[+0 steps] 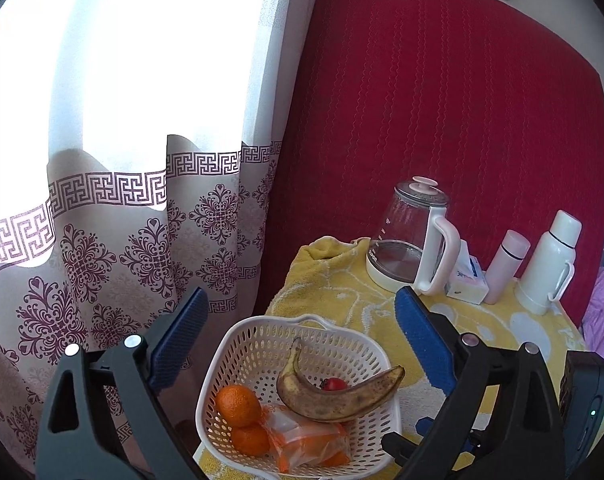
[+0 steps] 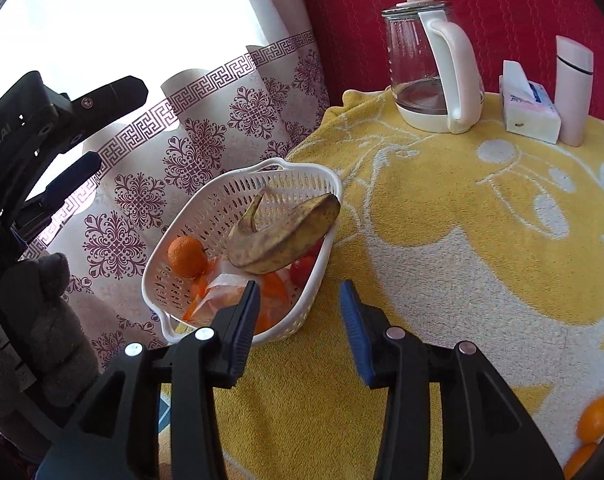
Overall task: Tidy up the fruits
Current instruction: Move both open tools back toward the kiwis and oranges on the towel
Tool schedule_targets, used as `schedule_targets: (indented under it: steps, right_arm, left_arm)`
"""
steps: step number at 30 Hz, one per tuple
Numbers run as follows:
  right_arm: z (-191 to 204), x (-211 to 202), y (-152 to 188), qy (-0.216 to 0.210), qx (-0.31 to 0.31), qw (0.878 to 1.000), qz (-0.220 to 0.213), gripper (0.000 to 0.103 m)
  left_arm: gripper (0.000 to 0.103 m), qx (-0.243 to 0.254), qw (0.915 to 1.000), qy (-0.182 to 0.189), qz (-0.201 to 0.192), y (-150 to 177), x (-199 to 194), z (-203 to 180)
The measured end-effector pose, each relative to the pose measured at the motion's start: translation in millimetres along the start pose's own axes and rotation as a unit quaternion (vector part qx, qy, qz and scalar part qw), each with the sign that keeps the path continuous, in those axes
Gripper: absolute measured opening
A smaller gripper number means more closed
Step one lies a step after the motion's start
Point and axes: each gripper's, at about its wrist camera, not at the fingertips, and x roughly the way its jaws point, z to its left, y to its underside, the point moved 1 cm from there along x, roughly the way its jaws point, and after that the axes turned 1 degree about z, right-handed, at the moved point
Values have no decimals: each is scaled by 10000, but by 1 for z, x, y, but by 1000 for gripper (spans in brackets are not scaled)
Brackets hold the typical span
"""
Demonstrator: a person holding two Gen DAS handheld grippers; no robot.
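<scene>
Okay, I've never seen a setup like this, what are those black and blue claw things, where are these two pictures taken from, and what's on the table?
Those claws are hand-held grippers, one in each of a person's hands, and each carries a wide-angle camera looking along its two blue-padded fingers. One picture comes from the left gripper, the other from the right gripper. Both are open and hold nothing.

On the yellow towel stands a white basket with a spotted banana, oranges, a small red fruit and a plastic bag with orange pieces in it. Behind are a glass kettle, a tissue box and two flasks. Two more orange fruits lie outside the basket, at the edge of the right view.
</scene>
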Motion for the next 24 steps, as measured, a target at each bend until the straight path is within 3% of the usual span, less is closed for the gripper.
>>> schedule_targets:
  steps: [12,24]
  right_arm:
    - [-46,-15,12,411,451,9981,-77,42]
    - [-102,-58,18,1103,605,9915,-332,42]
  left_arm:
    - [96,174,9997,107,110,8,4,-18]
    - [97,644,9970,333,285,28,8,-58]
